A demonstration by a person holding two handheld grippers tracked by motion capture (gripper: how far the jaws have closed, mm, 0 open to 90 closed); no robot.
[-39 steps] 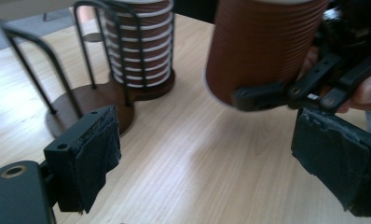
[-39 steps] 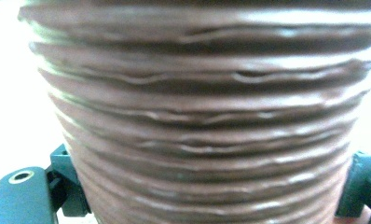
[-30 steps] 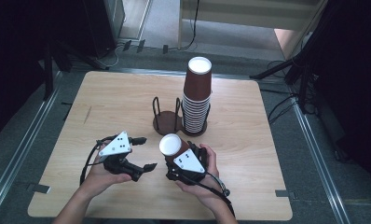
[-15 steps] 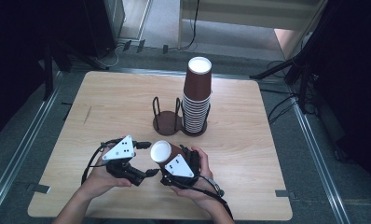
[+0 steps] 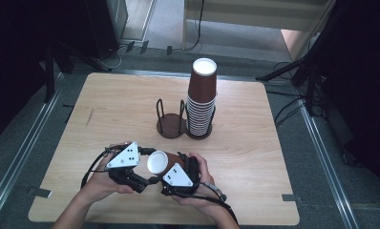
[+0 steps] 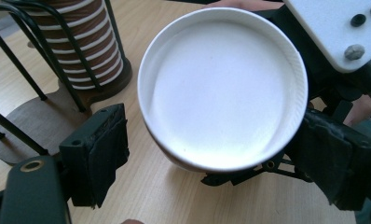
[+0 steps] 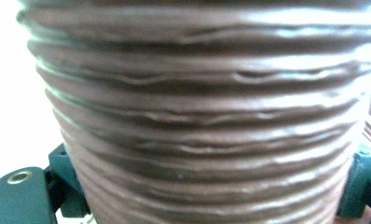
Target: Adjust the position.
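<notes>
The cup (image 5: 160, 162) lies sideways, clamped in my right gripper (image 5: 174, 168), its base facing my left gripper (image 6: 211, 163). My left jaws have just been closing around that base, not yet pressing. Handover unfinished; the stack (image 5: 200, 102) and holder (image 5: 171, 128) wait beyond both tools.

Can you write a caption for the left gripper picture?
A paper cup faces the camera, white inside showing, between the left gripper jaws.

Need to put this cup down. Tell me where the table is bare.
Bare wood runs along the table left of the rack, and right of the cup stack to the far edge. It is crowded at the near middle, where both grippers meet around the held cup.
</notes>
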